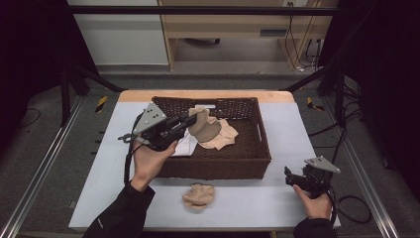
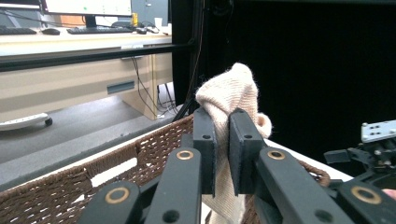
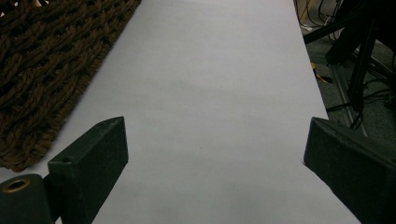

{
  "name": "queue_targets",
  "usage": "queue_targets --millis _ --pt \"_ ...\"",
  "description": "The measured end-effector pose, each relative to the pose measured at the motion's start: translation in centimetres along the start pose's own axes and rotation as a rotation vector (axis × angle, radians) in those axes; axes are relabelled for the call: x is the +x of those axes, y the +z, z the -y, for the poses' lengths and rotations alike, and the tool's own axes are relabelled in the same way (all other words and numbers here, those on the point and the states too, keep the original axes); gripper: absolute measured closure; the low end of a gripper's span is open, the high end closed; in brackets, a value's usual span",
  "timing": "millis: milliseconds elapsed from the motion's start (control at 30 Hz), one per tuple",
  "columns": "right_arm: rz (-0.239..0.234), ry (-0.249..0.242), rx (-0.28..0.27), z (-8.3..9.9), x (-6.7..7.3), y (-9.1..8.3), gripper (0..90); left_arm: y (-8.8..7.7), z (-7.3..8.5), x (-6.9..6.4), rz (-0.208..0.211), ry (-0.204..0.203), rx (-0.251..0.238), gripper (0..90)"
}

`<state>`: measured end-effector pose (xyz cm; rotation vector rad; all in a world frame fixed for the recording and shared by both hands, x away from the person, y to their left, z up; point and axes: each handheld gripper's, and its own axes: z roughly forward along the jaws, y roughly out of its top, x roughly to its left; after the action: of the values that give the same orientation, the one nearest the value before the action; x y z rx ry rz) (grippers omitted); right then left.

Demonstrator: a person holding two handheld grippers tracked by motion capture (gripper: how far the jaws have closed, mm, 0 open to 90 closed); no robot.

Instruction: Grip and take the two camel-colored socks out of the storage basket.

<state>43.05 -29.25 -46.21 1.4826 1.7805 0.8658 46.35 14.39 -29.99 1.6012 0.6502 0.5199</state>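
Left gripper holds a beige sock over the basket; right gripper waits at the table's near right corner.

Nearest, a second beige sock [image 1: 198, 195] lies balled by the table's [image 1: 247, 198] near edge, just in front of the basket's [image 1: 218, 167] near wall and closer to the left hand [image 1: 148, 166] than the right. At the near right corner the right gripper [image 1: 297, 177] rests low with its jaws spread wide on nothing, bare tabletop ahead and the basket wall to its left. Farther in, the left gripper [image 2: 222, 149] has its jaws pinched narrow on the held sock [image 2: 229, 93], whose length hangs down from the jaws above the basket's left half, over a pile of beige cloth [image 1: 223, 136] and a white cloth [image 1: 184, 145]. Judging by this, release means a straight drop inside the rim, with open room beyond.
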Motion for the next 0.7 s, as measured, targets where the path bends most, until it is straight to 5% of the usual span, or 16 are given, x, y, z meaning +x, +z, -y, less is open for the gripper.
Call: queue_targets --millis 700 --pt "-0.006 0.002 -0.002 0.0 0.1 -0.2 6.6 -5.8 1.7 -2.1 0.058 -0.004 -0.025 82.2"
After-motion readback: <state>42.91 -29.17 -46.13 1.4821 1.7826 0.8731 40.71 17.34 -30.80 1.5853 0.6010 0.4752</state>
